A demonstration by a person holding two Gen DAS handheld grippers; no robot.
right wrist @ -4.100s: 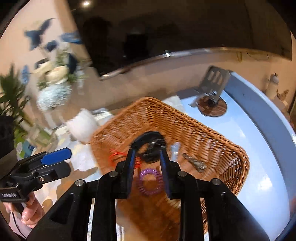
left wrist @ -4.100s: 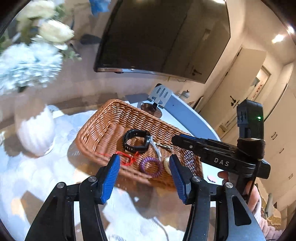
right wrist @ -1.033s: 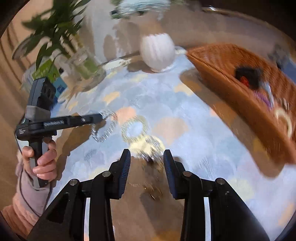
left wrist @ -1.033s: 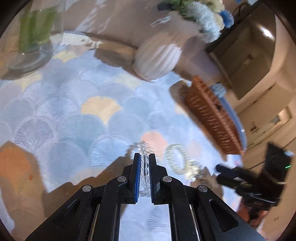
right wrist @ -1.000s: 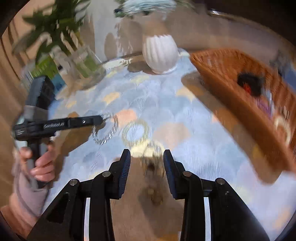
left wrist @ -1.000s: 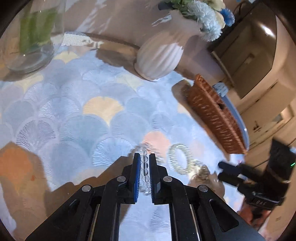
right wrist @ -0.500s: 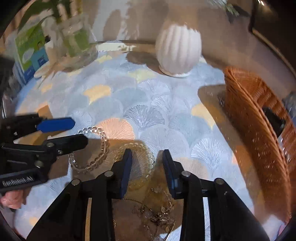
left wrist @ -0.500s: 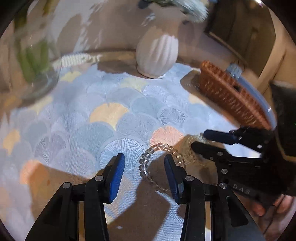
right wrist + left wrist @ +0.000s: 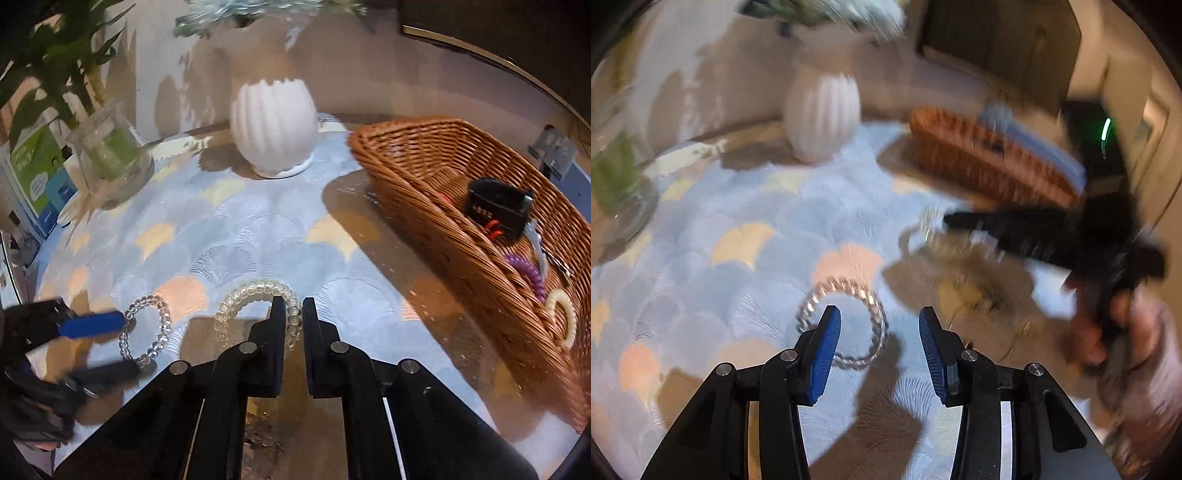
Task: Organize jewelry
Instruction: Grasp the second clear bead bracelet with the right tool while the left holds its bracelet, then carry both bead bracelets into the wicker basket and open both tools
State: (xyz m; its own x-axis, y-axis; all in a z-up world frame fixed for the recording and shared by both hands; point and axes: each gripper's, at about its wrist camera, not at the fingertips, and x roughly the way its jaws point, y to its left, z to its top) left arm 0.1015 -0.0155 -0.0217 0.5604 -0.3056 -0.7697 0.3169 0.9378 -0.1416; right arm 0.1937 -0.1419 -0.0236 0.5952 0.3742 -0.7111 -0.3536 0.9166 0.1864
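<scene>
A clear coil hair tie [image 9: 243,291] lies on the scallop-patterned mat [image 9: 258,229]. My right gripper [image 9: 293,312] has its jaws closing tight on the coil's right side, with the coil pinched between them. To its left rests a clear bead bracelet [image 9: 162,317]. My left gripper [image 9: 879,312] stands open over that bead bracelet [image 9: 816,295], which lies flat and free, its left pad overlapping the ring. In the blurred left wrist view the right gripper [image 9: 951,219] reaches in from the right.
A wicker basket [image 9: 406,177] at the right holds a black watch [image 9: 495,210], a purple coil [image 9: 528,273], a cream coil [image 9: 561,314] and a red cord. A white ribbed vase [image 9: 273,129] and a glass vase [image 9: 110,166] stand behind. A thin gold chain [image 9: 1015,332] lies nearby.
My left gripper let go of the bead bracelet and opened, leaving it on the mat. My right gripper moved forward over the clear coil and closed on it.
</scene>
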